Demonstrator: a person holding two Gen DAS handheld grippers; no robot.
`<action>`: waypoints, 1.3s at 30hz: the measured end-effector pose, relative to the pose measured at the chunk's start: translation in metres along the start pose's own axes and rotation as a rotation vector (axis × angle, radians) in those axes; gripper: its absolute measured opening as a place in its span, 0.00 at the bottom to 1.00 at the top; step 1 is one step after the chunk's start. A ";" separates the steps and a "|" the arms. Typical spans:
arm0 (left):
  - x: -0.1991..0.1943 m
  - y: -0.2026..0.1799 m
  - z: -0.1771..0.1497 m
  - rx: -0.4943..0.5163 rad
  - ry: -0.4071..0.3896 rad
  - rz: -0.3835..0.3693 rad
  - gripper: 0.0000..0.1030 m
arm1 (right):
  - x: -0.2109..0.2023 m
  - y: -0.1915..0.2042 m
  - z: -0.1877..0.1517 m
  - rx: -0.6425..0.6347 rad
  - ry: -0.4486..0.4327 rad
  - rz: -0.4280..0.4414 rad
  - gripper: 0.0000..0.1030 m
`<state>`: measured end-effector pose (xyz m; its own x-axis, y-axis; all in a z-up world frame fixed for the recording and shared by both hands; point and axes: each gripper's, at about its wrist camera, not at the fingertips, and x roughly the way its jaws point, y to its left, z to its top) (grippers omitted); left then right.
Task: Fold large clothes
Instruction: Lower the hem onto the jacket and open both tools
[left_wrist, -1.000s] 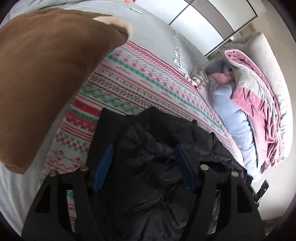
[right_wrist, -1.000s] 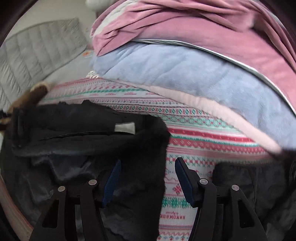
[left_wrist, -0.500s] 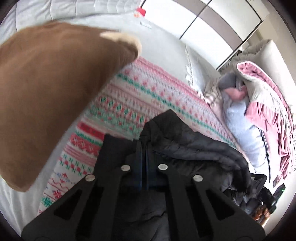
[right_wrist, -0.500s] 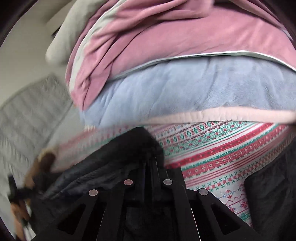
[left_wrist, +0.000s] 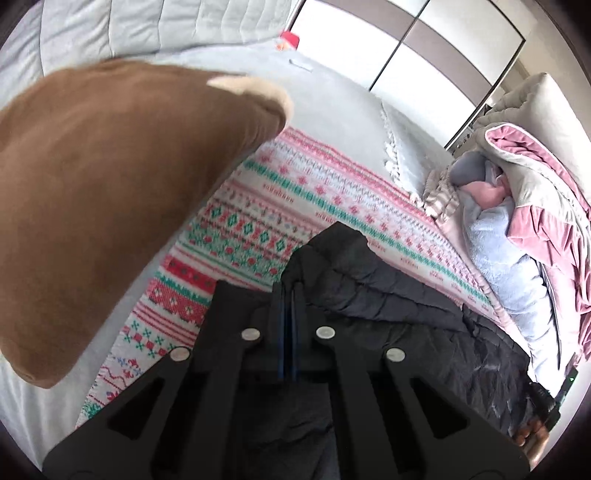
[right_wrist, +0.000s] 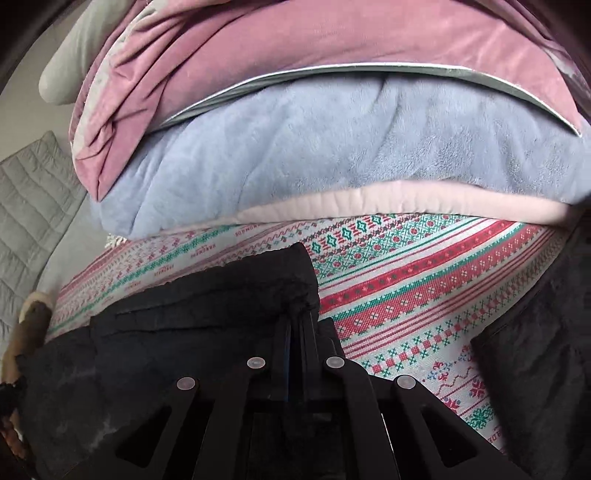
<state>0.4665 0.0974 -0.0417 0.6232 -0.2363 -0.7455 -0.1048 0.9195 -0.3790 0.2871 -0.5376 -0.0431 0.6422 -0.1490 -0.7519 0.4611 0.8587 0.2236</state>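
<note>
Both your left gripper (left_wrist: 288, 295) and right gripper (right_wrist: 295, 317) clamp fingers shut on the black jacket (left_wrist: 388, 295), stretched between them across the patterned blanket (left_wrist: 280, 206) on the bed.

A patterned blanket (left_wrist: 280, 206) covers the bed, with a brown cushion (left_wrist: 103, 192) and piled pink and blue bedding (right_wrist: 303, 147) alongside.

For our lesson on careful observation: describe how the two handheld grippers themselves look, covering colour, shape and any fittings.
Both the left gripper and the right gripper are matte black, with angular arms pierced by triangular cut-outs. Four round silver pivot pins dot each one. The fingers carry thin blue pads on their inner faces. No cables or printed markings show.
</note>
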 end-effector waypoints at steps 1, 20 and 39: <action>0.000 0.000 0.000 -0.002 -0.003 0.001 0.03 | 0.001 0.000 -0.001 0.002 -0.004 -0.008 0.04; -0.088 -0.056 -0.038 0.095 -0.053 -0.034 0.47 | -0.117 0.010 -0.031 0.009 -0.043 0.117 0.67; -0.099 -0.143 -0.201 0.452 0.129 -0.176 0.50 | -0.144 -0.010 -0.129 -0.091 0.127 0.265 0.45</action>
<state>0.2640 -0.0740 -0.0233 0.4970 -0.4112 -0.7642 0.3575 0.8994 -0.2515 0.1111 -0.4612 -0.0170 0.6483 0.1436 -0.7477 0.2277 0.9006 0.3703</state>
